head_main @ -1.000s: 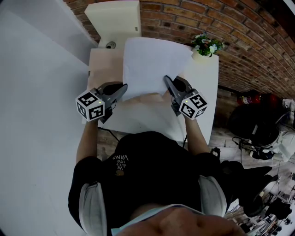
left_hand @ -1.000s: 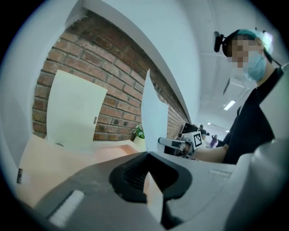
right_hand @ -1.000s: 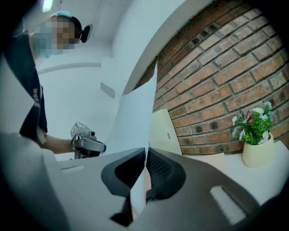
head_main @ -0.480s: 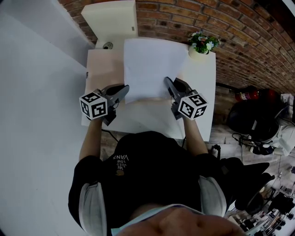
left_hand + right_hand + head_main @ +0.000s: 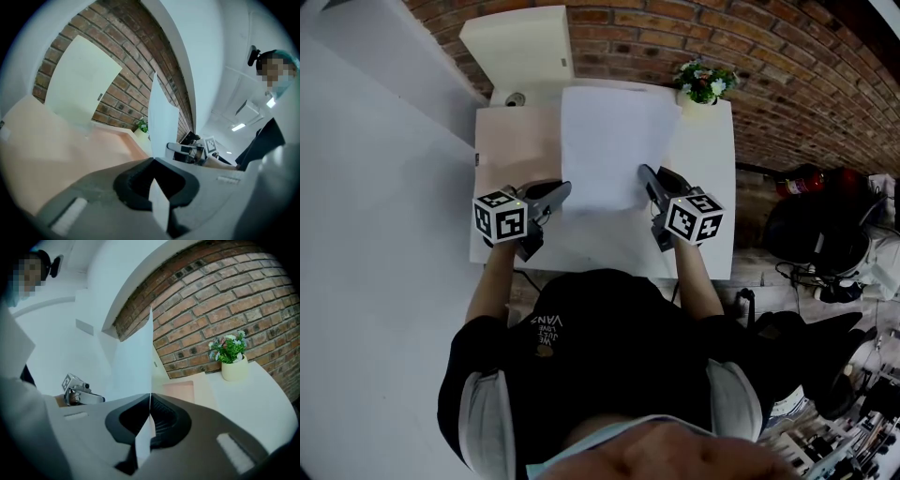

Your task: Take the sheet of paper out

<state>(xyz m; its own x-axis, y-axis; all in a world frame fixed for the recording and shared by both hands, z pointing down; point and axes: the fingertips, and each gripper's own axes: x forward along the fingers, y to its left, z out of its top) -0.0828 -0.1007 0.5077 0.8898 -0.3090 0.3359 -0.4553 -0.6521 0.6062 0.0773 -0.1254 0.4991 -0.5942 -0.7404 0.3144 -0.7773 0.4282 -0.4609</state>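
A white sheet of paper [image 5: 614,145] stretches out over the table [image 5: 712,187], and both grippers hold it by its near corners. My left gripper [image 5: 565,191] is shut on the near left corner. My right gripper [image 5: 643,172] is shut on the near right corner. In the left gripper view the sheet [image 5: 161,112] rises edge-on from the closed jaws of the left gripper [image 5: 152,161], with a strip of it pinched between the pads. The right gripper view shows the same: the paper [image 5: 136,357] stands up out of the closed right gripper [image 5: 150,397].
A cream box-shaped machine [image 5: 517,47] stands at the table's far left against the brick wall. A small potted plant [image 5: 703,82] sits at the far right corner. The table's left part [image 5: 511,141] is beige. Bags and cables lie on the floor at the right [image 5: 825,244].
Both grippers have sunk a little toward the table with the sheet still in them. The sheet's near edge, curled a second ago, now lies straighter and flatter.
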